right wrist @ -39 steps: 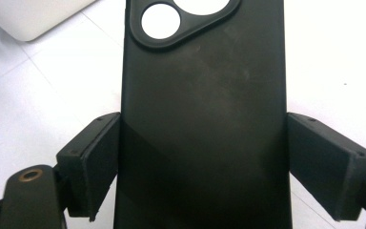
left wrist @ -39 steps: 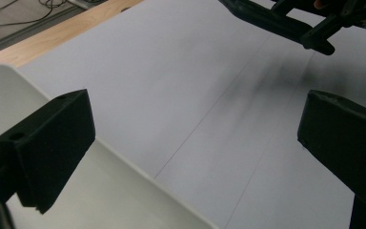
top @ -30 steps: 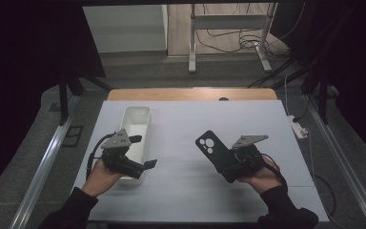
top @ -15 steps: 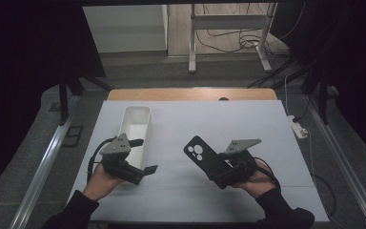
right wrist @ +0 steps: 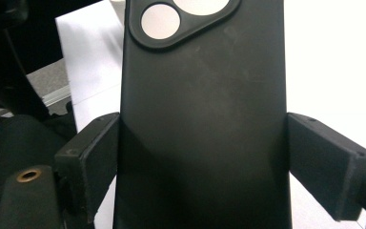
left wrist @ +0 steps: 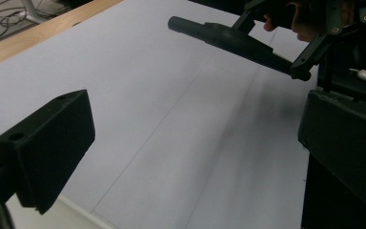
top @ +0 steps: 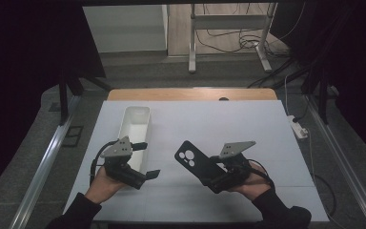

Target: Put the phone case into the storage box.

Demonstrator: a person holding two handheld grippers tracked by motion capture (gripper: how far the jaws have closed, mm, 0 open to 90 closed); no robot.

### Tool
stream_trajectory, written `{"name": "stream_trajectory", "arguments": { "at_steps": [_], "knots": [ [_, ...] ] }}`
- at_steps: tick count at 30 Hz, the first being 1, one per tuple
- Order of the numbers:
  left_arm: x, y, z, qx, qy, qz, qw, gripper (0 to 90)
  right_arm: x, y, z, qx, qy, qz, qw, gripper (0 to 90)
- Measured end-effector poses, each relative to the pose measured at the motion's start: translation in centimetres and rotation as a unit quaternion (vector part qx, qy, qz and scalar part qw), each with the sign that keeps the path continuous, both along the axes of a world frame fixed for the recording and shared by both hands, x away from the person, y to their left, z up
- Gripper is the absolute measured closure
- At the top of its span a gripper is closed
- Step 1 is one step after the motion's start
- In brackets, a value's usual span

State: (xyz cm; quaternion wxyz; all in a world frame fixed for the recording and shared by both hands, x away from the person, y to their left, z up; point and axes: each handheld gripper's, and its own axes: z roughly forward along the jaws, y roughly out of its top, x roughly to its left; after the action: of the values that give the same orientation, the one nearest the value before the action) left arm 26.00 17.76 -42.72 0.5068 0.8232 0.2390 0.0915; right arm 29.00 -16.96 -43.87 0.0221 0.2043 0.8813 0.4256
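Note:
A black phone [top: 189, 159] with a round-lens camera block on its back sticks out up and to the left from my right gripper [top: 208, 174], just right of the table's middle. In the right gripper view the pads press on both long edges of the phone [right wrist: 200, 119], so the right gripper [right wrist: 217, 164] is shut on it. My left gripper [top: 149, 160] stands open beside the near end of a long white tray [top: 137, 125], with nothing between its fingers. In the left gripper view the left gripper [left wrist: 195, 152] looks across bare white table at the phone [left wrist: 228, 38], held clear above the table.
The table carries a white cover [top: 248, 124], with a wooden edge [top: 190, 94] showing at the back. A white power strip [top: 298, 126] lies on the floor off the right side. Metal rails run along both sides of the table.
My right gripper has carried the phone leftward, toward the middle of the table. The left gripper has stayed about where it was by the tray.

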Motion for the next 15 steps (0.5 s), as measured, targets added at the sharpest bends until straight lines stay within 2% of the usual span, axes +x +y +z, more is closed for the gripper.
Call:
{"name": "stream_trajectory", "arguments": {
  "at_steps": [10,12,15],
  "knots": [
    [-0.2,-0.9,-0.2,0.000,0.001,-0.022,0.9997,0.0,-0.5,1.0,0.2,0.012,-0.001,0.043,0.9990,14.8],
    [-0.2,-1.2,-0.3,-0.001,0.000,-0.035,0.9994,0.0,-0.6,1.2,0.2,0.017,-0.002,0.051,0.9986,14.8],
    [-0.2,-1.4,-0.3,0.000,-0.002,-0.042,0.9991,0.0,-0.7,1.3,0.3,0.020,-0.002,0.060,0.9980,14.8]
  ]
}}
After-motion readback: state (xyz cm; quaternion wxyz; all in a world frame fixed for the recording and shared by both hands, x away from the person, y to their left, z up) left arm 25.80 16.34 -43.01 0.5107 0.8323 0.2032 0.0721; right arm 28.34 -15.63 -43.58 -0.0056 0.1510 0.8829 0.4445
